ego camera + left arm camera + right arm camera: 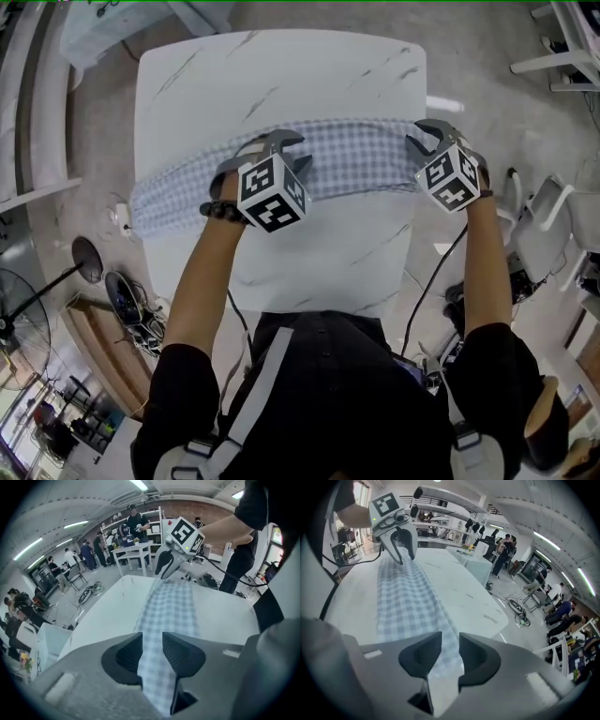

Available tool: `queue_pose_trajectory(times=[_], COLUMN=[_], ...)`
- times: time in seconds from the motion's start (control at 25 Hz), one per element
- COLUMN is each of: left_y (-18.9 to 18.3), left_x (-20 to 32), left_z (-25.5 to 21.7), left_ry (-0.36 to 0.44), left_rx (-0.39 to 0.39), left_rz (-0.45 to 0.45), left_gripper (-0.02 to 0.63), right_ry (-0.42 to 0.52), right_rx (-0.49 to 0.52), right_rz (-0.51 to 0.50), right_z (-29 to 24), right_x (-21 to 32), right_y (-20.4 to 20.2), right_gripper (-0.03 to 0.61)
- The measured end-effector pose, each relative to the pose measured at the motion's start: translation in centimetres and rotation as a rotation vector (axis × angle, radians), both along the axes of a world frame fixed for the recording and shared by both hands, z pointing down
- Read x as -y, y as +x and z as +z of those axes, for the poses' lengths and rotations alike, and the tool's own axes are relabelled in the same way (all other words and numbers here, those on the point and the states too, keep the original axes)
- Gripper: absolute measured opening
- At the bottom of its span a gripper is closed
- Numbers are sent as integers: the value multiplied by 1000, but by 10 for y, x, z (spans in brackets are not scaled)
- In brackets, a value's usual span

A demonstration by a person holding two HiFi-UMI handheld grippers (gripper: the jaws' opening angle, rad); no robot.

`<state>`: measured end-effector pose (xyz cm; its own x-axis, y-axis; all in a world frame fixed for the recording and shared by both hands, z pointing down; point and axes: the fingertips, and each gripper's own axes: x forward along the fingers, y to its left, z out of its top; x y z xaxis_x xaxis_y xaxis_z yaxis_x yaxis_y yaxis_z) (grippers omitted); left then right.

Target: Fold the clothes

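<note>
1 long fold looks done so far: the blue checked garment lies as a narrow band straight across the middle of the white marble table, and I'd guess the crosswise folds that make it a compact stack are all still to come. The left gripper has its claw spread a bit, with a clear gap between the pads. The fabric shows through that gap, but nothing seems pinched. Same story with the right gripper: claw parted, checked cloth visible in the slot, not clamped as far as I can see. Both sit low over the band, the left one around its middle and the right one at its right end near the table edge. Now the fuzzy bits. I honestly can't tell what kind of garment it is, or how many layers are stacked in that strip. In the head view the 2 marker cubes and the hands cover part of the band's near edge, so whether that edge is lined up neatly is anyone's guess. The band's left end runs past the table edge, and I can't tell how much is hanging there.
</note>
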<state>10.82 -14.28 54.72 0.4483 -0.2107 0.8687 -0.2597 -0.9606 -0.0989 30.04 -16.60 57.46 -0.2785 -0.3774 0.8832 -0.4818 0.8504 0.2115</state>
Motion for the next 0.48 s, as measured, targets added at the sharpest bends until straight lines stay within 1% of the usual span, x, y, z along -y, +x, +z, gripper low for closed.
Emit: queue_pose_trajectory(times=[0.12,0.24,0.36,0.48], left_y=[51,89,115,129], left_x=[-27,-50,-62,-68], left_z=[-1,8,17,27], left_ry=[-23,-55,-67,-77], left_rx=[-32,-26,-8,21], left_rz=[93,166,196,195], left_gripper=[130,130,130,130], right_ry=[-26,-66,-85,-73], right_rx=[-3,-14,22,50], right_rz=[56,99,142,160], right_z=[3,18,28,32], right_x=[-20,-46,-67,-79], right_y=[38,73,95,101], right_gripper=[117,110,110,110])
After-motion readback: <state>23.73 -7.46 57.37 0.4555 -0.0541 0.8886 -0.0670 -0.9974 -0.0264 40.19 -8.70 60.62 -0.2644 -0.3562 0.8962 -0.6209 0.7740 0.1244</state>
